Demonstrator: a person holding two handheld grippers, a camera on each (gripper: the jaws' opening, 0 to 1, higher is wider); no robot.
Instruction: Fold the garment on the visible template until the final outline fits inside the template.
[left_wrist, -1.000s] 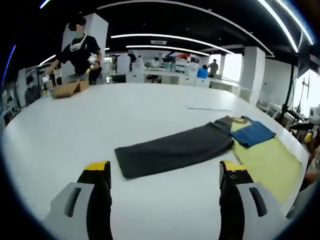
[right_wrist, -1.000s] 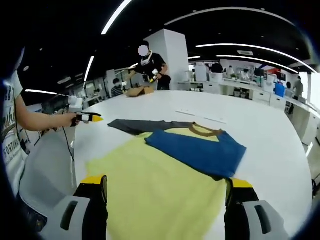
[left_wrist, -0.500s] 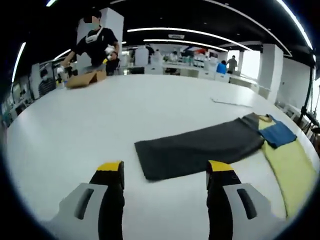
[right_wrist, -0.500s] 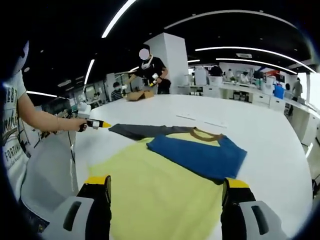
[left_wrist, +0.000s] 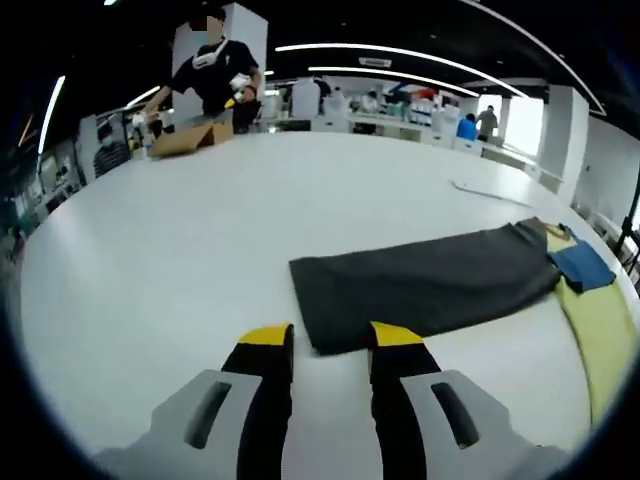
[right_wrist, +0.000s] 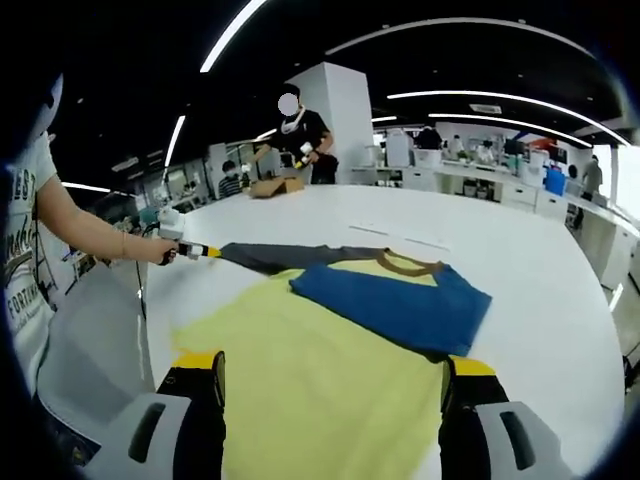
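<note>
Two grippers: the left gripper (left_wrist: 321, 340), jaws nearly together, reaches the dark sleeve (left_wrist: 425, 285) end, likely for folding inward; right gripper (right_wrist: 332, 367) hovers spread above the yellow shirt (right_wrist: 320, 360).

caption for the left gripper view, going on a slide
Left gripper, jaws narrowly apart, poised at the cuff end of the garment's dark grey sleeve laid flat on the white table.
</note>
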